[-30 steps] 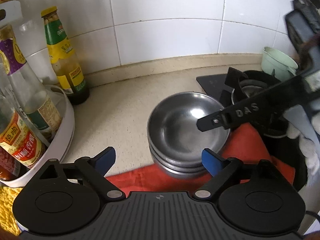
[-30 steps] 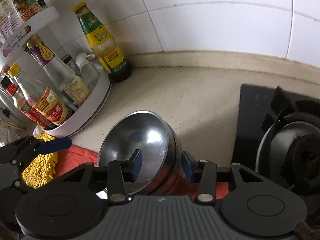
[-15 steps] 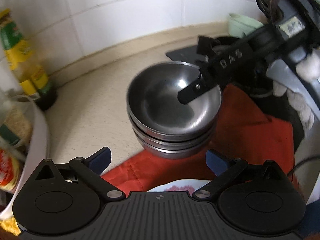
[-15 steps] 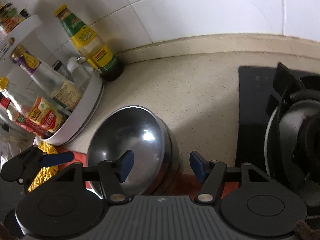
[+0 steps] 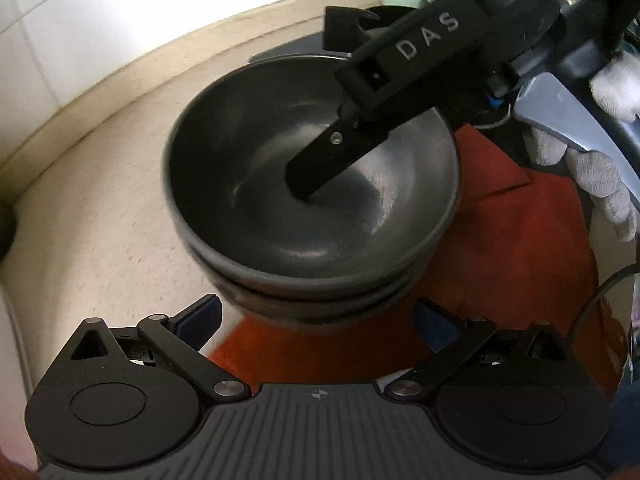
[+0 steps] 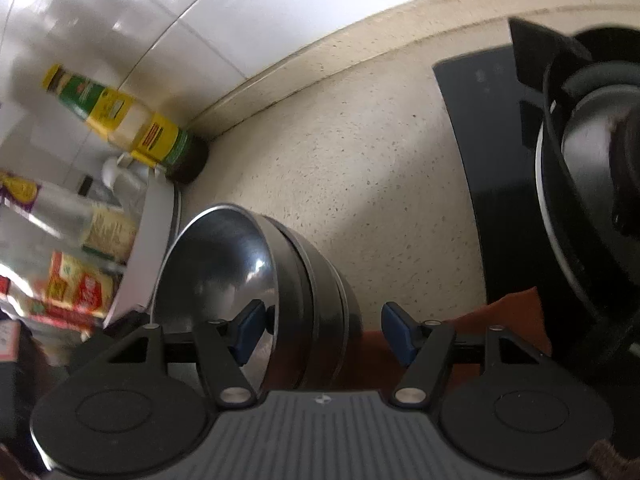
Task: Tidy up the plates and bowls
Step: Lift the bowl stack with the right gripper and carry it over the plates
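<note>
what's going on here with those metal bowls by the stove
A person is working a hand-held gripper in each hand over a stack of steel bowls that sits on the counter, partly on a red cloth. The right gripper straddles the stack's rim, one finger inside the top bowl and one outside; its jaws have just been opening, and the pads are not pressing. The left gripper is wide open just short of the stack, holding nothing.

A stack of dull grey metal bowls (image 5: 312, 216) sits upright, nested one inside another, partly on a red cloth (image 5: 516, 264) and partly on the speckled beige counter (image 6: 360, 168).
</note>
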`<move>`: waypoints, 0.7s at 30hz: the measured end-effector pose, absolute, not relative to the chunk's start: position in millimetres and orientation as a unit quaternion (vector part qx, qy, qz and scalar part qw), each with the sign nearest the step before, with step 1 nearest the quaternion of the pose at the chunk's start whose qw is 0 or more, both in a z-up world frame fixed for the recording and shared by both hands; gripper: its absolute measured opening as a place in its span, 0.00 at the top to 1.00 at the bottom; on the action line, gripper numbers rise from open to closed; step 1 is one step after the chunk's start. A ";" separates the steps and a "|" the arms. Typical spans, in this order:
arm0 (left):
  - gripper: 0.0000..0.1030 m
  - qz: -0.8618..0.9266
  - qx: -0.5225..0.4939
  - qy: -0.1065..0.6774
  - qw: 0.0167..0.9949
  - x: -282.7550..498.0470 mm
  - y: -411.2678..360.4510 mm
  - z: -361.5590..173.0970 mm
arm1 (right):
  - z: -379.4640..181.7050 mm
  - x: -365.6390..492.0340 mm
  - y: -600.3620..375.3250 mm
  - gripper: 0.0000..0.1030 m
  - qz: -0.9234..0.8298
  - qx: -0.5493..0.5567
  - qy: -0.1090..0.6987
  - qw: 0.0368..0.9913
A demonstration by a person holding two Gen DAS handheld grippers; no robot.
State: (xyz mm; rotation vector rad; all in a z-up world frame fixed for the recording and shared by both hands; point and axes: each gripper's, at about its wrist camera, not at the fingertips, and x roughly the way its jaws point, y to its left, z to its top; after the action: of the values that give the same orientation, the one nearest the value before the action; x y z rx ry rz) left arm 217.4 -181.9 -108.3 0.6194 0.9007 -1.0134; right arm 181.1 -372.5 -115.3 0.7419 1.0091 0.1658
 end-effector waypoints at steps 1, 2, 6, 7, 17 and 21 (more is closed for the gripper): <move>0.01 -0.467 0.287 0.406 0.732 220.0 -182.8 -109.1 | -116.0 182.3 -371.8 0.42 0.077 0.352 0.469 0.806; 0.01 -0.472 0.291 0.402 0.729 223.5 -183.9 -110.1 | -117.0 184.0 -371.2 0.42 0.077 0.356 0.468 0.805; 0.00 -0.499 0.290 0.407 0.708 235.9 -183.4 -117.1 | -118.2 189.5 -367.9 0.42 0.078 0.367 0.467 0.801; 0.00 -0.502 0.295 0.406 0.704 236.6 -183.6 -119.4 | -118.1 190.6 -367.3 0.42 0.079 0.367 0.467 0.801; 0.00 -0.546 0.288 0.348 0.705 243.7 -194.1 -124.4 | -122.4 189.6 -370.0 0.37 0.064 0.386 0.449 0.803; 0.00 -0.546 0.283 0.337 0.713 251.7 -196.2 -126.2 | -124.1 190.5 -375.2 0.36 0.059 0.397 0.442 0.802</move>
State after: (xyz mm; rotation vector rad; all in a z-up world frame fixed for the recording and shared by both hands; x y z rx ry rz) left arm 251.7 -196.2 -126.2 0.6269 0.7465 -1.2107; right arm 190.5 -375.2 -124.1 0.8499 0.9480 0.1257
